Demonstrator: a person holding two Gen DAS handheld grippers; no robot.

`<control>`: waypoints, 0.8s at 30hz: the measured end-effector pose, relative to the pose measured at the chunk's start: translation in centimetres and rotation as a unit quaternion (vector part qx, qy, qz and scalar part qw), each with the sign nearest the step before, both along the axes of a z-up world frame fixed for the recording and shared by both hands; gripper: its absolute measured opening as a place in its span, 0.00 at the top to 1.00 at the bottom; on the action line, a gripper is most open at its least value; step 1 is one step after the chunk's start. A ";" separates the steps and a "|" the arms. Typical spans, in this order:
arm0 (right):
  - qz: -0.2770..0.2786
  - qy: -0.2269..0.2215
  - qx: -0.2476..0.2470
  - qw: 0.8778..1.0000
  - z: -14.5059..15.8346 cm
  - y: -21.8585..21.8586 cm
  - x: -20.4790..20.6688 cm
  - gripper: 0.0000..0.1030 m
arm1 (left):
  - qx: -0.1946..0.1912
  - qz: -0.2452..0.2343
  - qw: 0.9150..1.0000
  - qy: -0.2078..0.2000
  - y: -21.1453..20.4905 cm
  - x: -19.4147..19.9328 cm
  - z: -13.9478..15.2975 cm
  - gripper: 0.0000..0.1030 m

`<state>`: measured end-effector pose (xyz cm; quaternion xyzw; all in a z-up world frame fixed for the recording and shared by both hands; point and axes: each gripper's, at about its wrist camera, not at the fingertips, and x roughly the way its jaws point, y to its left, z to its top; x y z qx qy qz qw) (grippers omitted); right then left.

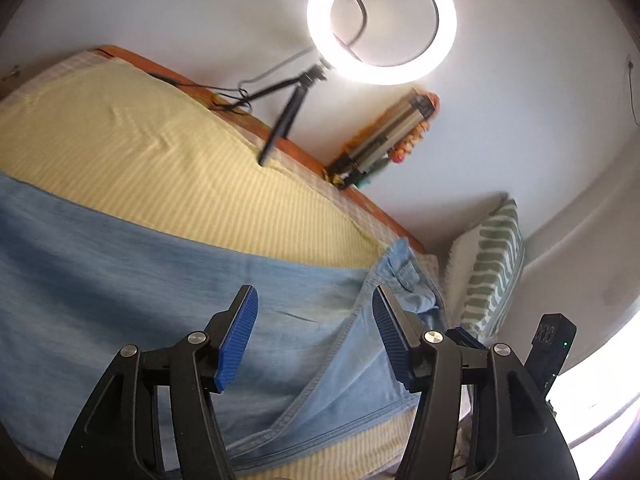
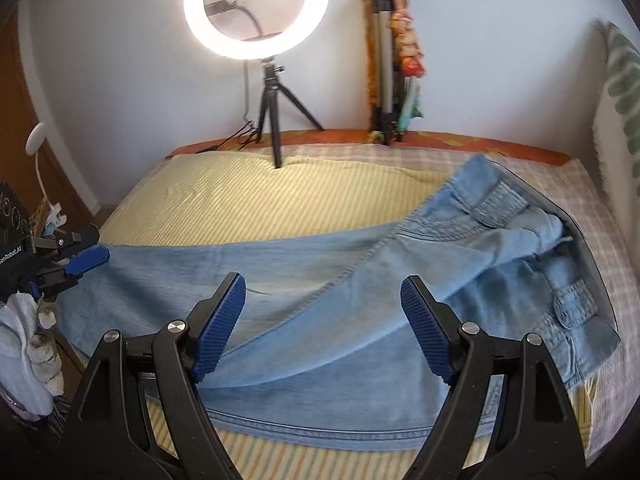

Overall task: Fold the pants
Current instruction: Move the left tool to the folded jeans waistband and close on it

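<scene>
Light blue denim pants [image 2: 360, 300] lie across a yellow striped sheet [image 2: 260, 200] on the bed, one leg folded over the other, waistband [image 2: 500, 208] at the right. They also show in the left wrist view [image 1: 160, 300]. My right gripper [image 2: 322, 328] is open and empty, hovering above the legs near the front edge. My left gripper [image 1: 316, 340] is open and empty above the pants. It also shows in the right wrist view [image 2: 80, 260] at the left, by the leg ends.
A lit ring light [image 2: 256, 8] on a small tripod [image 2: 274, 120] stands at the bed's far edge, with a folded tripod [image 2: 386, 68] against the wall. A green-patterned pillow [image 1: 492, 272] lies at the bed's right end. Cloth clutter [image 2: 24, 352] sits left.
</scene>
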<state>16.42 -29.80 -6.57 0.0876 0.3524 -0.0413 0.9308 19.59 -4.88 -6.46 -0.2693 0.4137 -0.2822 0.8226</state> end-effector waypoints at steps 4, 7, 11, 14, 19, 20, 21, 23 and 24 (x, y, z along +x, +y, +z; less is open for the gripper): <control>-0.064 -0.003 0.016 0.998 -0.6 -5.8 -2.9 0.20 | 0.010 -0.059 0.998 0.007 -6.0 1.6 0.3 0.43; -0.108 0.003 0.013 0.994 -1.3 -9.4 -4.6 0.22 | 0.017 -0.109 0.994 0.013 -11.3 3.1 0.4 0.43; -0.138 0.002 0.028 0.990 -1.9 -12.6 -6.7 0.24 | 0.026 -0.152 0.988 0.030 -16.9 5.3 0.0 0.43; -0.164 0.004 0.028 0.986 -2.5 -14.9 -8.3 0.26 | 0.034 -0.172 0.983 0.052 -20.4 7.9 -1.4 0.43; -0.198 0.005 0.068 0.978 -3.1 -18.9 -10.7 0.26 | 0.071 -0.171 0.978 0.091 -24.6 12.4 -5.1 0.43; -0.204 0.004 0.071 0.976 -3.2 -19.5 -11.1 0.26 | 0.069 -0.174 0.977 0.102 -25.0 13.0 -5.9 0.43; -0.211 0.001 0.074 0.975 -3.1 -20.1 -11.4 0.26 | 0.064 -0.175 0.976 0.117 -25.3 13.6 -6.7 0.43; -0.224 -0.004 0.081 0.971 -3.0 -21.2 -12.0 0.26 | 0.058 -0.172 0.973 0.140 -25.9 14.4 -8.0 0.43; -0.229 -0.006 0.083 0.970 -2.9 -21.7 -12.1 0.26 | 0.057 -0.171 0.973 0.145 -26.0 14.6 -8.3 0.43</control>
